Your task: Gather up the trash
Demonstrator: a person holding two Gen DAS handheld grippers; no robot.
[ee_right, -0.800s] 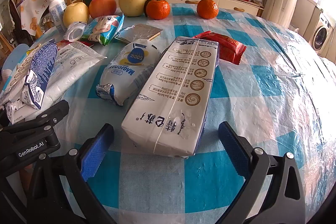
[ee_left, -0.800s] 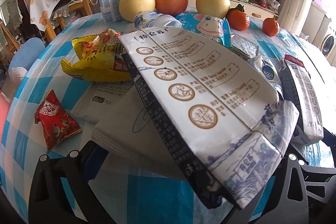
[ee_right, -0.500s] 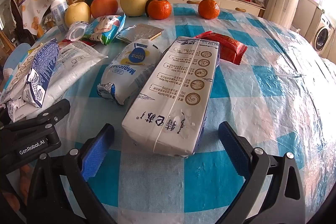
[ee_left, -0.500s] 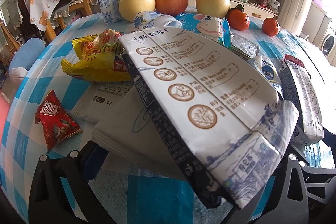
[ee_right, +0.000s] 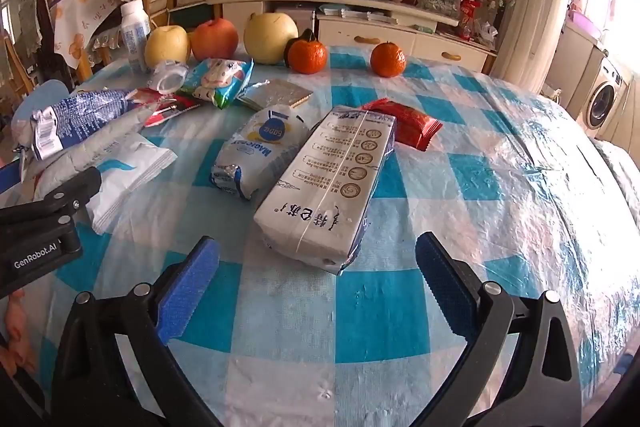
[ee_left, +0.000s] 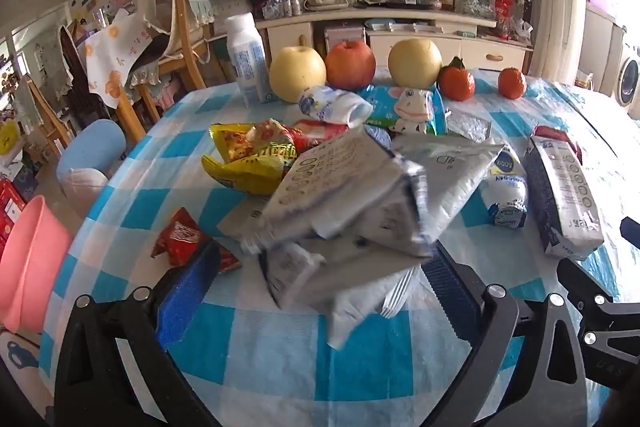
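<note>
Both sets of jaws stand spread wide with nothing pressed between their blue pads. The left gripper (ee_left: 316,291) hangs tilted down over a crumpled white-and-blue milk carton (ee_left: 344,195), motion-blurred, which lies free on a flat white plastic pouch (ee_left: 440,179) between and just ahead of the fingers; whether either pad touches it cannot be told. Near the left pad lies a small red snack wrapper (ee_left: 180,237), and beyond the carton a yellow crisp bag (ee_left: 244,163). The right gripper (ee_right: 316,287) is tilted down over the blue-and-white checked tablecloth (ee_right: 460,187), released, its pads well apart from a second, uncrushed white milk carton (ee_right: 328,187) lying lengthwise just ahead of them. Just beside that carton on the left lies a white-and-blue foil snack bag (ee_right: 256,151), and behind it a red foil packet (ee_right: 412,119). At the far edge of the table stand a row of two yellow pears, a red apple (ee_right: 214,39) and two oranges. A pink plastic basin (ee_left: 28,263) sits below the table edge at the left wrist view's left side.
</note>
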